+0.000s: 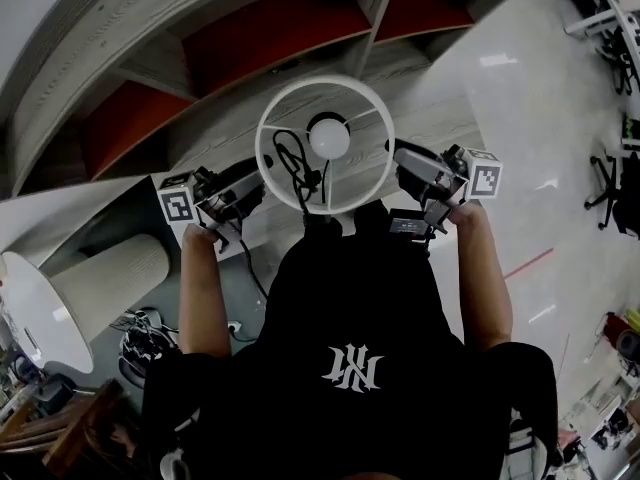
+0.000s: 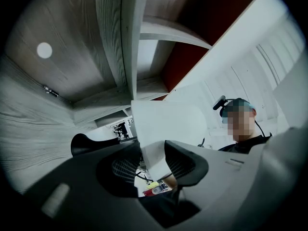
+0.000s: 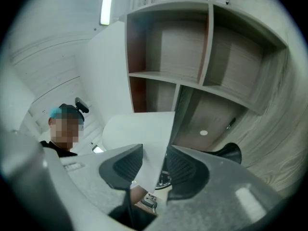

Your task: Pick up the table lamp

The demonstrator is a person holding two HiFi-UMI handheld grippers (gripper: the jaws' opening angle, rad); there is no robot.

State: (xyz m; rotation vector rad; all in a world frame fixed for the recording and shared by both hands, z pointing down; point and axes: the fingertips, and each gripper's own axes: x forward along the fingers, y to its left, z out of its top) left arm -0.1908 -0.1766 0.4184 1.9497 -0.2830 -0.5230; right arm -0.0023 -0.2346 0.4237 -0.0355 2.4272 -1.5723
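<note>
1. Far left, a spare white lampshade (image 1: 100, 286) is lying on its side low down, with a tangle of cables (image 1: 145, 333) sitting just beside it.
2. The left hand (image 1: 203, 236) is holding the left tool (image 1: 250, 180), with its marker cube (image 1: 176, 205) sticking out on the outer side. In the left gripper view the white shade (image 2: 163, 124) is running straight down between the two black pads and both are pressing on it, so this tool is clamping the shade's left wall.
3. In the middle, the table lamp (image 1: 325, 88) is hanging out between the two tools, right in front of the person's chest and in front of a wooden shelf unit (image 1: 250, 38) with red back panels. The head view is looking straight down into the shade. A round white bulb (image 1: 328, 138) is sitting in the centre and a black cord (image 1: 293, 163) is looping inside the ring. The base is hiding under the shade, so I can't tell what's below it.
4. The right tool (image 1: 402, 163), in the right hand (image 1: 462, 213), is doing the mirror image — in the right gripper view its pads are squeezing the thin white shade wall from both sides, so it's clamped on too.
5. Far right, the pale glossy floor (image 1: 520, 108) is showing, with a dark office chair (image 1: 610, 183) standing well apart from the lamp.
</note>
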